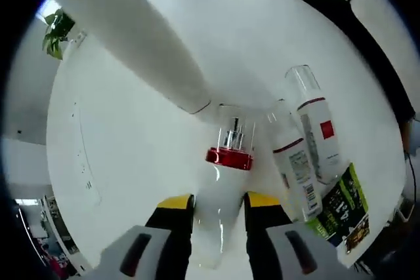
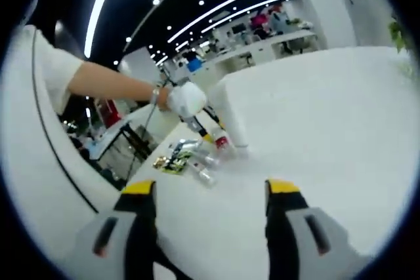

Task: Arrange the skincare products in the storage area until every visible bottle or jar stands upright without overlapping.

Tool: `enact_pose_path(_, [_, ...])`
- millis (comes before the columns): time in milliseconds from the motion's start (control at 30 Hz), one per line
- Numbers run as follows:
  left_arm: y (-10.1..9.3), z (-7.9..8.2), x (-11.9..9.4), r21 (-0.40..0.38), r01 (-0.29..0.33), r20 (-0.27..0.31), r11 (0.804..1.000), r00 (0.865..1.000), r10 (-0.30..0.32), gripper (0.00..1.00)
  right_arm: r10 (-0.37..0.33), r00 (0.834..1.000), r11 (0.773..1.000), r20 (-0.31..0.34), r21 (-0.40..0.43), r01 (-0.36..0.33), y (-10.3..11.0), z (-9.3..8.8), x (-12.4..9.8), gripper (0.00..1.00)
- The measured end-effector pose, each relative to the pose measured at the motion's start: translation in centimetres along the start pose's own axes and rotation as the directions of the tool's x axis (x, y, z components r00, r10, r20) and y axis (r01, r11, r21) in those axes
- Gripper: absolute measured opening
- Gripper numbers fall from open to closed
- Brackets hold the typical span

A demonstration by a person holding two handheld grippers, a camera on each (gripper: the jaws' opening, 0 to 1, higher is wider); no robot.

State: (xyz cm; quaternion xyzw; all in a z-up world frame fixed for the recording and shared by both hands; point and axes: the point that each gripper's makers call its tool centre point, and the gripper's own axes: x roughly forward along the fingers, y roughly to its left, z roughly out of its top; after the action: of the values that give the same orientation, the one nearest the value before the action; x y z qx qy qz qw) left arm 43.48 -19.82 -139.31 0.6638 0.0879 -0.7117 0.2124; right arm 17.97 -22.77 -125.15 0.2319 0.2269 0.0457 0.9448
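My left gripper (image 1: 218,202) is shut on a white bottle (image 1: 216,224) with a red collar (image 1: 230,157) and a clear cap, which points away from the camera. Just right of it two more clear-capped bottles lie on their sides: one with a red label (image 1: 316,129) and a white one (image 1: 293,165) with small print. A green and black packet (image 1: 342,211) lies beside them. In the right gripper view my right gripper (image 2: 211,195) stands open over the white table (image 2: 341,109), well short of the same cluster of bottles (image 2: 197,155).
A tall white upright container (image 1: 138,37) rises just behind the held bottle; it also stands next to the cluster (image 2: 230,119). A person's white-gloved hand (image 2: 187,100) holds the left gripper. A green plant (image 1: 58,31) sits at the table's far edge.
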Motion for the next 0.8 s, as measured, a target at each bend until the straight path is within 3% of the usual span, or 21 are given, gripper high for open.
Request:
enact_pose_path(100, [0.0, 0.2, 0.2, -0.019, -0.004, -0.013, 1.0, 1.0, 0.004, 0.32, 0.005, 1.0, 1.0, 0.0, 0.002, -0.005, 0.0, 0.1, 0.0, 0.65])
enact_pose_path(200, [-0.2, -0.2, 0.8, 0.072, -0.035, -0.077, 0.997, 0.996, 0.041, 0.35, 0.005, 1.0, 1.0, 0.016, 0.013, -0.005, -0.3, 0.4, -0.5, 0.64])
enact_pose_path(233, [-0.1, 0.1, 0.6, 0.092, -0.036, -0.071, 0.995, 0.997, 0.043, 0.33, 0.006, 1.0, 1.0, 0.02, 0.022, -0.007, -0.4, 0.4, -0.5, 0.64])
enact_pose_path(267, [-0.4, -0.1, 0.6, 0.057, -0.02, -0.085, 0.998, 0.996, 0.025, 0.33, 0.006, 1.0, 1.0, 0.024, 0.028, -0.006, -0.6, 0.4, -0.6, 0.64])
enact_pose_path(500, [-0.5, 0.0, 0.7, 0.099, -0.005, -0.133, 0.995, 0.991, 0.018, 0.33, 0.005, 0.999, 0.998, 0.038, 0.057, -0.007, -0.7, -0.6, -0.1, 0.65])
enact_pose_path(800, [-0.6, -0.1, 0.6, 0.107, -0.029, -0.115, 0.994, 0.993, 0.041, 0.31, 0.008, 0.997, 0.994, 0.077, 0.112, -0.016, 0.2, -0.8, 0.7, 0.64])
